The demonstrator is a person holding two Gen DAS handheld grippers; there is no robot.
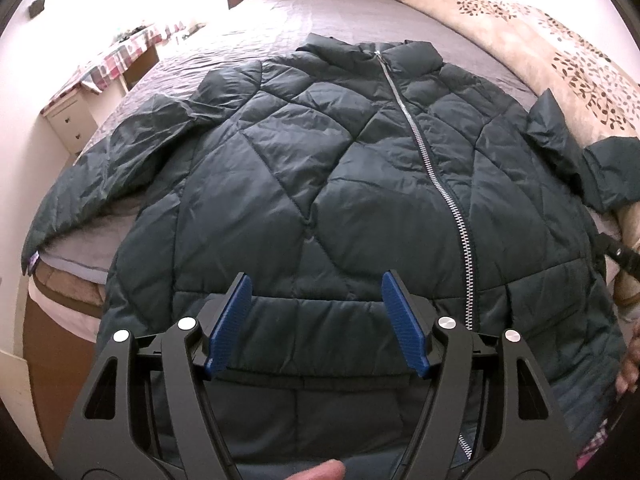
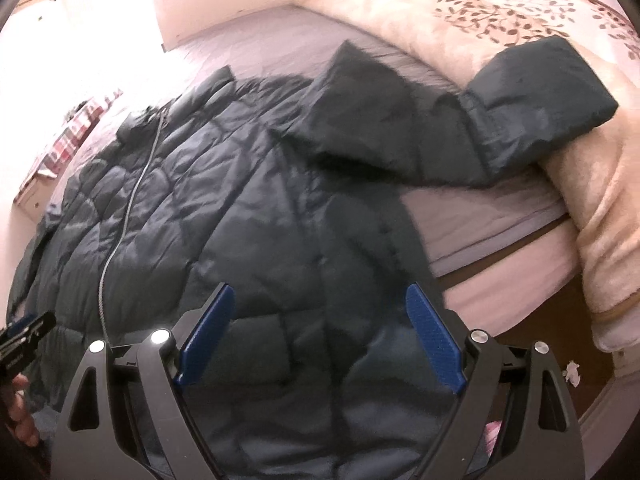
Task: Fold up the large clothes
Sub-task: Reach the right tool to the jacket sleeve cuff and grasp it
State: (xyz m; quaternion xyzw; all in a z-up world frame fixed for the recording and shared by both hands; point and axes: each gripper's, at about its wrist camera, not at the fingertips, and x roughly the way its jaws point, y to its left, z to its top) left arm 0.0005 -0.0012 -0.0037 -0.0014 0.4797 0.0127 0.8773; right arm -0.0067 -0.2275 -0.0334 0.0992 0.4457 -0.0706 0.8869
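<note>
One white bedside cabinet (image 1: 68, 120), far left, under a pink-and-white checked cloth (image 1: 116, 56).

One dark green quilted puffer jacket (image 1: 320, 168) with a silver zip (image 1: 428, 152) (closed up to the collar). It lies front-up on the grey-lilac quilted bedspread (image 1: 256, 36), hem towards you and hanging over the bed edge. Two sleeves spread outwards; the right one's cuff rests on the blanket.

One cream leaf-print blanket (image 2: 500, 12), bunched along the bed's right side.

Two grippers, yours. Left gripper (image 1: 316, 292): blue pads (image 1: 230, 324) spread wide above the hem, holding nothing. Right gripper (image 2: 320, 304): pads (image 2: 434, 338) likewise apart over the jacket's right side, empty.
</note>
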